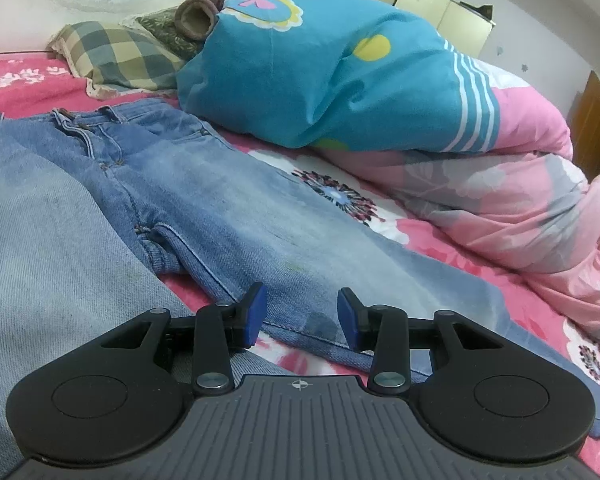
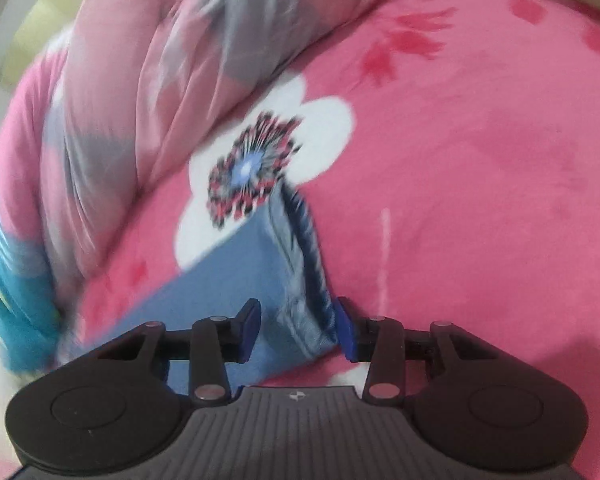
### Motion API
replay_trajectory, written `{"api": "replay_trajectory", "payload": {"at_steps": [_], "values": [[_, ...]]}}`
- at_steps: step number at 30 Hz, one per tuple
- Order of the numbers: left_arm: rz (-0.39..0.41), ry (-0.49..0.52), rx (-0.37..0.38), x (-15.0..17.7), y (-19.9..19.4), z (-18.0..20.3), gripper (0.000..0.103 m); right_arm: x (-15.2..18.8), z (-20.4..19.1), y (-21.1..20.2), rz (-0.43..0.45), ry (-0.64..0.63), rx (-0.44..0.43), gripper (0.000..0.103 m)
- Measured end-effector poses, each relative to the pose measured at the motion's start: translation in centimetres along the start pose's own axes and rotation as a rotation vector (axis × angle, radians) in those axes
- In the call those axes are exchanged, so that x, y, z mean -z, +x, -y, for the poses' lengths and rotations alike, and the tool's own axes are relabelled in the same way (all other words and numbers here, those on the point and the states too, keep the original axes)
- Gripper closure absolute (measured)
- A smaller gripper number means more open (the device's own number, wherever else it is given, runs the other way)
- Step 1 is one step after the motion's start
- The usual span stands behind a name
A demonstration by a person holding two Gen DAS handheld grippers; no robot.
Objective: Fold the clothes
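Between the right claw (image 2: 298, 330) — open — lies the jeans (image 2: 236, 280) hem; left claw (image 1: 302, 316) open above them.

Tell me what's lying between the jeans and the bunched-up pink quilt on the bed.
In the left wrist view, only the pink floral bedsheet lies between the jeans and the pink quilt, showing a white flower with a dark spiky centre. No other item sits there.

The right wrist view is motion-blurred; the jeans (image 2: 236, 280) run off at seven o'clock, their hem smeared.
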State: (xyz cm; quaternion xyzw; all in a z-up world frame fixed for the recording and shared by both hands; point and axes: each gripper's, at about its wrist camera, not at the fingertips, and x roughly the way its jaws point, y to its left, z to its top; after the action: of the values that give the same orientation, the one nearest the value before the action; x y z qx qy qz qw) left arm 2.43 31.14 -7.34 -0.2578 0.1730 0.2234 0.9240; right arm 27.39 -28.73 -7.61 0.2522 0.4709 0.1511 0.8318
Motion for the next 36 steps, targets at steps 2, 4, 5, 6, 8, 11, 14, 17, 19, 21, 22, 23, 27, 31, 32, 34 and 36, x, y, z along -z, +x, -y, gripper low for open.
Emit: {"api": "replay_trajectory", "payload": {"at_steps": [2, 4, 5, 6, 8, 11, 14, 17, 19, 21, 22, 23, 27, 31, 32, 34, 36], "values": [[0.001, 0.0, 0.0, 0.0, 0.0, 0.0, 0.063, 0.7, -1.7, 0.1, 0.008, -0.107, 0.032, 0.085], [0.002, -0.001, 0.0, 0.0, 0.0, 0.0, 0.063, 0.6, -2.1, -1.5, 0.057, -0.129, -0.002, 0.086], [0.003, -0.002, 0.0, 0.0, -0.1, 0.0, 0.063, 0.5, -2.4, -2.4, 0.081, -0.14, -0.019, 0.086], [0.004, -0.002, 0.0, 0.0, -0.1, 0.0, 0.063, 0.5, -2.3, -3.1, 0.1, -0.143, -0.022, 0.086], [0.003, 0.0, -0.002, 0.0, -0.1, 0.0, 0.063, 0.4, -1.7, -4.0, 0.114, -0.13, -0.017, 0.09], [0.003, 0.002, -0.004, 0.0, 0.0, -0.1, 0.063, 0.6, 1.0, -2.0, 0.061, -0.053, 0.012, 0.097], [0.003, 0.001, -0.002, 0.0, -0.1, -0.1, 0.063, 0.8, 3.1, -1.7, 0.056, 0.026, -0.032, 0.092], [0.002, 0.001, -0.001, -0.1, 0.0, -0.2, 0.063, 1.1, 1.2, -3.5, 0.125, -0.043, 0.043, 0.09], [0.002, 0.001, 0.0, -0.1, -0.1, -0.2, 0.063, 1.4, -1.9, -4.6, 0.2, -0.198, 0.095, 0.09], [0.003, 0.0, 0.001, 0.0, 0.0, -0.2, 0.063, 1.8, -5.9, -4.9, 0.24, -0.359, 0.061, 0.088], [0.003, -0.002, 0.002, 0.0, 0.0, -0.2, 0.063, 1.8, -8.9, -4.0, 0.206, -0.451, -0.003, 0.088], [0.004, -0.004, 0.003, 0.0, 0.0, -0.2, 0.063, 1.8, -11.8, -3.1, 0.169, -0.542, -0.068, 0.088], [0.005, -0.01, 0.006, 0.1, 0.0, -0.3, 0.063, 5.0, -25.0, 3.5, -0.049, -0.964, -0.3, 0.083], [0.005, -0.014, 0.009, 0.1, 0.0, -0.4, 0.063, 11.0, -34.9, 11.0, -0.187, -1.239, -0.467, 0.083], [0.005, -0.016, 0.01, 0.0, 0.0, -0.4, 0.063, 12.2, -36.2, 12.9, -0.212, -1.268, -0.487, 0.083], [0.006, -0.019, 0.01, 0.1, 0.0, -0.4, 0.063, 14.1, -37.7, 16.4, -0.243, -1.315, -0.457, 0.083], [0.005, -0.021, 0.012, 0.0, 0.0, -0.5, 0.063, 14.4, -37.0, 18.8, -0.263, -1.334, -0.379, 0.083]]}}
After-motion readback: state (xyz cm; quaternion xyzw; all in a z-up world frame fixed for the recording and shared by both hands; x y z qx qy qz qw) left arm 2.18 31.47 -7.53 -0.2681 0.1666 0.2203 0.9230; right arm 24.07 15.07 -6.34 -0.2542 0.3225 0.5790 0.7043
